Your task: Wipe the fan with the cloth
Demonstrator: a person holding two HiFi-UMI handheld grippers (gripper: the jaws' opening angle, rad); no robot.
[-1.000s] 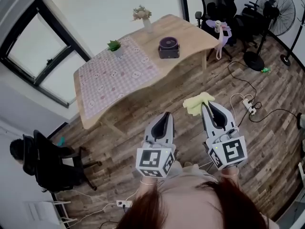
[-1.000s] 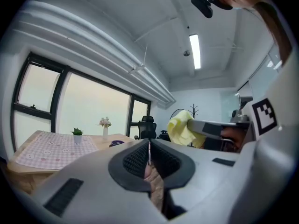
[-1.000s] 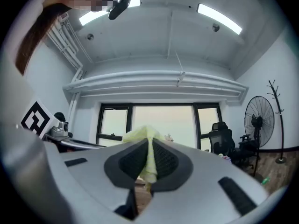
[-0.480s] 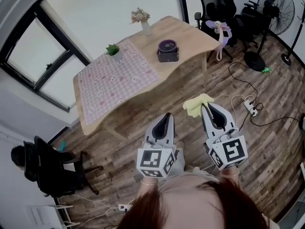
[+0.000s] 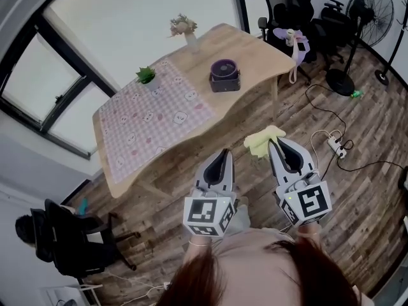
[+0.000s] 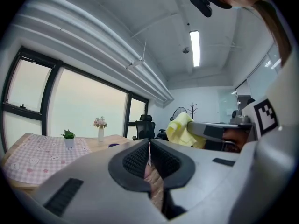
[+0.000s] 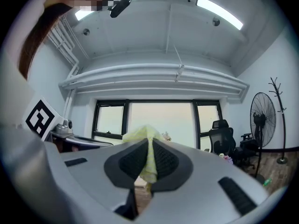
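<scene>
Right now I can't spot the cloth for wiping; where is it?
The yellow cloth is clamped in the right hand-held gripper, right of centre in the head view, over the wooden floor just below the table edge in that picture.

1. Here's the wooden table point(image 5: 258, 46) with its wavy front edge, and a pink checked tablecloth point(image 5: 153, 123) covers its left half.
2. A little potted plant point(image 5: 146, 76) stands at the tablecloth's far edge, with a vase of flowers point(image 5: 185, 30) further along on bare wood.
3. The small purple fan point(image 5: 224, 76) sits on bare wood, just right of the tablecloth.
4. Down on the plank floor point(image 5: 357, 190) lies a white power strip point(image 5: 336, 145) with trailing cables, and a pedestal fan point(image 5: 338, 81) stands beyond it.
</scene>
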